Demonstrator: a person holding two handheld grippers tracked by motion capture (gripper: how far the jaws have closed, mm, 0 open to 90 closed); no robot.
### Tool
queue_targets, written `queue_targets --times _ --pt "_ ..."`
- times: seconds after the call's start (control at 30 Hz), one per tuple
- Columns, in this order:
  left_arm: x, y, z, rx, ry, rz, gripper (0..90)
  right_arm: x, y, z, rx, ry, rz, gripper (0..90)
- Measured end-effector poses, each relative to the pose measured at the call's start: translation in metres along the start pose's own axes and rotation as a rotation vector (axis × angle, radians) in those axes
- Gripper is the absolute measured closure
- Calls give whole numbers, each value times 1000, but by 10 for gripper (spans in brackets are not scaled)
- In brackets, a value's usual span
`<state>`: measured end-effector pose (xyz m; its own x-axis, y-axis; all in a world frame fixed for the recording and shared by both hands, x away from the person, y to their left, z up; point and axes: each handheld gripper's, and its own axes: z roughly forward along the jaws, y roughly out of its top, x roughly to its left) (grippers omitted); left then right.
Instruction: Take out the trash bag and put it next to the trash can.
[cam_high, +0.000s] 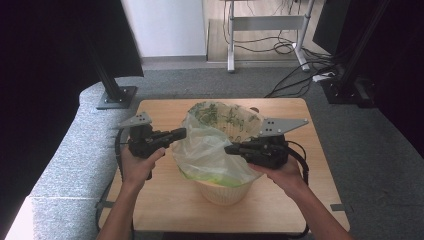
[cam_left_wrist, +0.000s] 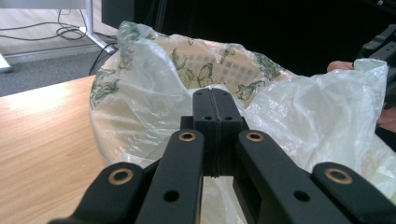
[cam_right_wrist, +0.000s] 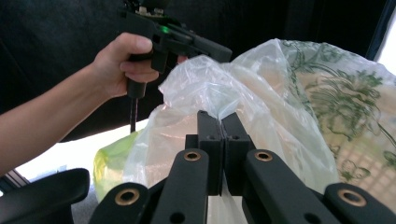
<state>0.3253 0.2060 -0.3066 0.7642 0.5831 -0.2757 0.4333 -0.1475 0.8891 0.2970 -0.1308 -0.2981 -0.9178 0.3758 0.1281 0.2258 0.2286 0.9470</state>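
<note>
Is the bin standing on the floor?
No, the bin stands on the wooden table, with the plastic bag draped over it.

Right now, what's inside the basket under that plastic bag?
The clear plastic bag drapes into the cream basket, pinched by the left gripper and right gripper. Something yellow-green shows through low down; the rest of the inside is covered.

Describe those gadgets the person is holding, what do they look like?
Both the left gripper and the right gripper are black pistol-grip tools with two flat jaws, brass-ringed pivots, a grey three-cornered plate on top and a trailing black cable. The forearms are bare, no sleeves.
</note>
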Motion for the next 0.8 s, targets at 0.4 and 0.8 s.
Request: queue_targets --times 0.4,0.8 --pt "1 -1 0 0 0 -4 900 -31 -21 -70 -68 -110 23 391" --pt "1 -1 2 -1 -2 -10 900 -47 -58 -78 9 -94 -6 314"
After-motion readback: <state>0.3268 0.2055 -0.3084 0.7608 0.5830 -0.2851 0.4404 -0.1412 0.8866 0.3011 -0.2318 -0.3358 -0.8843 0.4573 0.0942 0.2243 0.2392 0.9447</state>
